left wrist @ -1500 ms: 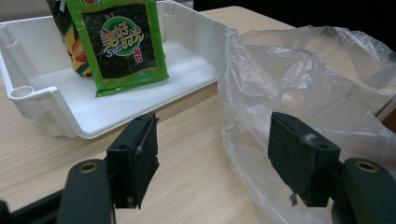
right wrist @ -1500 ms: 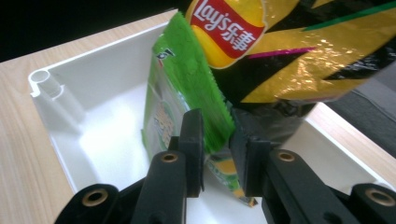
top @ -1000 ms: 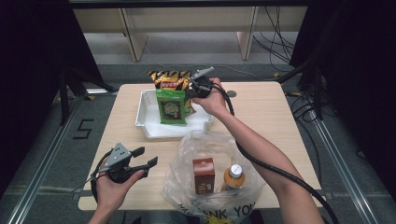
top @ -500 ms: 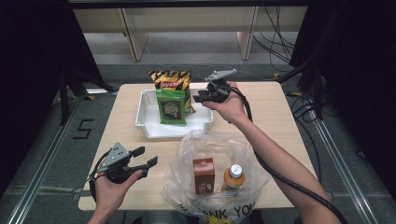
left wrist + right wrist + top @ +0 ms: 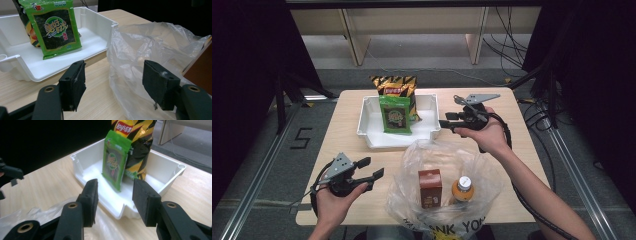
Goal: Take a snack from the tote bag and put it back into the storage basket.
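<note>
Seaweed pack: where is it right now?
The seaweed pack stands upright in the white tray at the table's far middle, leaning on the chips bag behind it.

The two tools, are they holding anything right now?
No. The left tool is open over the table beside the plastic bag. The right tool, beside the white tray, has just been opening, with nothing between its jaws.

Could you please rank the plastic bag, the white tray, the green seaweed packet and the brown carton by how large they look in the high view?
1. plastic bag
2. white tray, slightly smaller
3. green seaweed packet
4. brown carton, though it lies nearer the camera, so the last two are unsure.
</note>
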{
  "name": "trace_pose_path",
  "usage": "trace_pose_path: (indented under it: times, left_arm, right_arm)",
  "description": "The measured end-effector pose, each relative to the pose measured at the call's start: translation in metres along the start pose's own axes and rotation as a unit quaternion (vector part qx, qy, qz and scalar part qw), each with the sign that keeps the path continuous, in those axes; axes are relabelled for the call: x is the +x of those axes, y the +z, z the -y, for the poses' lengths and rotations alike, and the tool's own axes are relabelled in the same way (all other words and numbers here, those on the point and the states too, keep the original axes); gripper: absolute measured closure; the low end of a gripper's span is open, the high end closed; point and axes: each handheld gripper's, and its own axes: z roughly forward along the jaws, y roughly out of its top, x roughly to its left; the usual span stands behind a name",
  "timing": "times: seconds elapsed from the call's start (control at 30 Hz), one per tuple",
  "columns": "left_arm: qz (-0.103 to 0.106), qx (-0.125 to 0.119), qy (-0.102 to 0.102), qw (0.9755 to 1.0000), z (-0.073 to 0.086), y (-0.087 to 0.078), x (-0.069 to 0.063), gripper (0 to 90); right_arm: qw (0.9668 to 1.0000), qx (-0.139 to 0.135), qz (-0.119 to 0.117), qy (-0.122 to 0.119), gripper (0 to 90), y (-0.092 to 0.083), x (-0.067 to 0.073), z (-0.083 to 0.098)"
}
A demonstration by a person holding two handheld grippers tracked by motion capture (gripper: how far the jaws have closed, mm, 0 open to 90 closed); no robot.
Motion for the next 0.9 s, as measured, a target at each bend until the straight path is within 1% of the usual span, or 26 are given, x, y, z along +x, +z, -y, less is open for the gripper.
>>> trace_pose_path:
  times: [0.03,0.07,0.1,0.13,0.17,0.2,0.23,0.27,0.3,0.33,0.37,0.43,0.47,0.5,0.53,0.57,0.6,0.63,0.67,0.7,0.73,0.77,0.8,0.83,0.87,0.9]
  left_arm:
    - [0.003,-0.004,-0.001,1.0000,0.000,0.000,-0.001,34.6]
    - [0.003,-0.004,0.002,1.0000,0.000,-0.001,0.000,34.6]
    - [0.000,-0.002,0.001,1.0000,0.000,-0.001,-0.001,34.6]
    - [0.000,-0.003,0.001,1.0000,0.000,-0.001,-0.001,34.6]
    - [0.000,-0.004,0.002,1.0000,-0.001,-0.002,-0.002,34.6]
    - [-0.001,-0.004,0.003,1.0000,-0.001,-0.002,-0.001,34.6]
    - [-0.002,-0.003,0.002,1.0000,-0.001,-0.003,-0.001,34.6]
    - [-0.001,-0.007,0.002,1.0000,-0.001,-0.002,-0.001,34.6]
    - [-0.001,-0.007,0.002,1.0000,0.000,-0.002,-0.001,34.6]
    - [-0.003,-0.005,0.001,1.0000,0.000,-0.003,-0.001,34.6]
    - [-0.004,-0.003,0.000,1.0000,0.000,-0.003,-0.002,34.6]
    - [-0.004,-0.003,0.002,1.0000,0.000,-0.002,-0.002,34.5]
    - [-0.004,-0.003,0.001,1.0000,0.000,-0.001,-0.002,34.5]
    - [-0.004,-0.002,0.001,1.0000,0.000,-0.001,-0.003,34.4]
    - [-0.003,-0.002,0.004,1.0000,0.000,-0.002,-0.003,34.4]
    - [-0.002,-0.002,0.004,1.0000,0.001,-0.002,-0.003,34.4]
    - [-0.004,-0.001,0.003,1.0000,0.002,-0.002,-0.003,34.4]
    - [-0.005,0.000,0.004,1.0000,0.002,-0.003,-0.003,34.3]
    - [-0.006,-0.001,0.003,1.0000,0.002,-0.003,-0.002,34.3]
    - [-0.006,-0.002,0.003,1.0000,0.002,-0.004,-0.002,34.2]
    - [-0.003,-0.005,-0.002,1.0000,0.002,-0.003,-0.002,34.2]
    - [-0.006,-0.003,0.000,1.0000,0.002,-0.003,-0.003,34.1]
    - [-0.006,-0.002,0.003,1.0000,0.002,-0.003,-0.003,34.1]
    - [-0.008,0.000,0.004,1.0000,0.002,-0.003,-0.003,34.0]
    - [-0.006,0.001,0.004,1.0000,0.003,-0.003,-0.002,34.1]
    - [-0.004,-0.001,0.003,1.0000,0.003,-0.002,-0.001,34.1]
  right_arm:
    - [1.0000,-0.004,-0.003,0.000,55.8,-0.002,0.001,0.002]
    - [1.0000,-0.002,-0.003,-0.005,55.7,-0.005,0.002,0.004]
    - [0.9999,-0.008,0.000,-0.007,55.4,-0.007,0.003,0.006]
    - [1.0000,-0.005,-0.006,0.001,55.1,-0.009,0.006,0.008]
    - [1.0000,-0.005,-0.008,0.000,55.0,-0.011,0.007,0.010]
    - [0.9999,-0.009,-0.008,-0.007,54.6,-0.013,0.007,0.012]
    - [0.9999,-0.005,-0.010,0.000,54.3,-0.016,0.010,0.014]
    - [0.9999,-0.016,-0.004,0.004,54.0,-0.017,0.012,0.017]
    - [0.9999,-0.009,-0.009,-0.003,53.8,-0.020,0.012,0.018]
    - [0.9999,-0.011,-0.013,0.002,53.5,-0.021,0.013,0.021]
    - [0.9998,-0.012,-0.013,-0.006,53.3,-0.023,0.013,0.022]
    - [0.9998,-0.010,-0.014,0.005,52.9,-0.029,0.017,0.026]
    - [0.9998,-0.014,-0.017,0.001,52.7,-0.031,0.018,0.028]
    - [0.9997,-0.017,-0.017,0.006,52.5,-0.034,0.020,0.031]
    - [0.9997,-0.016,-0.017,0.003,52.2,-0.037,0.021,0.033]
    - [0.9997,-0.021,-0.011,-0.002,51.9,-0.040,0.023,0.036]
    - [0.9997,-0.019,-0.014,-0.002,51.4,-0.043,0.023,0.038]
    - [0.9997,-0.017,-0.014,0.006,51.0,-0.046,0.025,0.042]
    - [0.9996,-0.025,-0.017,0.004,50.7,-0.048,0.025,0.045]
    - [0.9995,-0.022,-0.019,0.009,50.4,-0.052,0.026,0.048]
    - [0.9994,-0.026,-0.018,0.015,49.9,-0.055,0.028,0.052]
    - [0.9993,-0.031,-0.015,0.013,48.8,-0.057,0.028,0.055]
    - [0.9992,-0.026,-0.017,0.024,47.6,-0.061,0.030,0.057]
    - [0.9987,-0.031,-0.022,0.033,46.5,-0.063,0.032,0.060]
    - [0.9988,-0.028,-0.022,0.034,45.2,-0.067,0.033,0.062]
    - [0.9981,-0.033,-0.030,0.042,44.1,-0.068,0.035,0.064]
